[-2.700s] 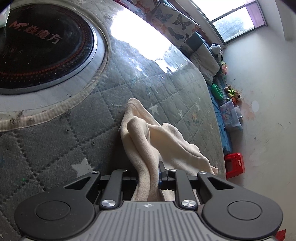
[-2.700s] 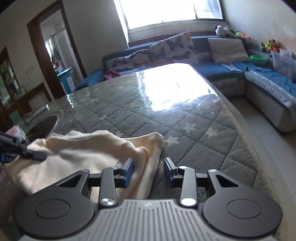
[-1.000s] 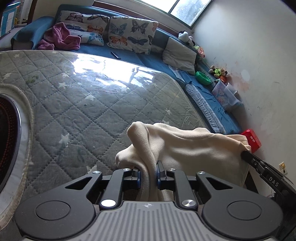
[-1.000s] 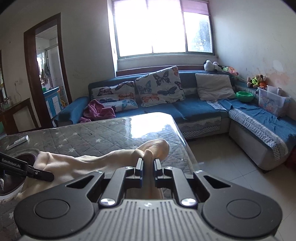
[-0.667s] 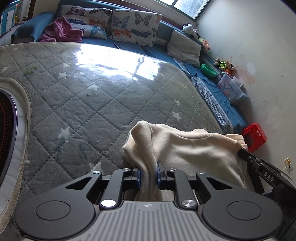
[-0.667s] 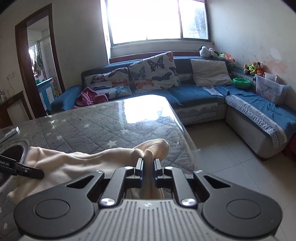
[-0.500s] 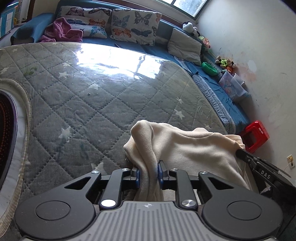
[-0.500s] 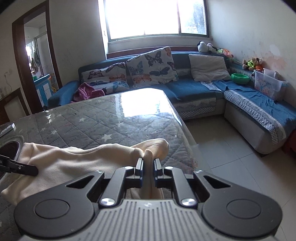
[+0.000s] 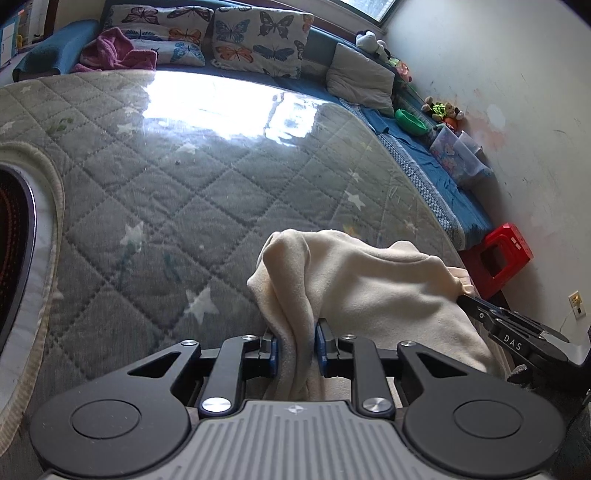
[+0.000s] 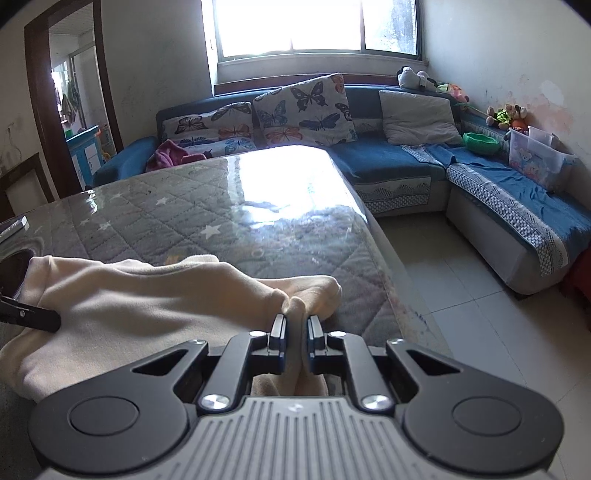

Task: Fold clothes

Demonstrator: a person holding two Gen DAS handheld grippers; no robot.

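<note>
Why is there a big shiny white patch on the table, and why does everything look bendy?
In the right wrist view the window is blown out white, and the glossy table mirrors it as glare. In the left wrist view the same glare sits on the far table top. Both fisheye lenses curve the table's edges and the walls.

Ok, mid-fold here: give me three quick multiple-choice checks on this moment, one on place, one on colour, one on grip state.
1. Where does the cream garment lie?
A. on the sofa
B. at the quilted table's near edge
C. on the floor

2. What colour is the stool by the wall?
A. red
B. green
C. white

3. How do the grippers stand?
A. both open
B. only the left gripper shut
C. both shut on cloth

Answers: B, cloth rests on the quilting; A, plainly red; C, fabric is pinched in the left one and the right gripper.
</note>
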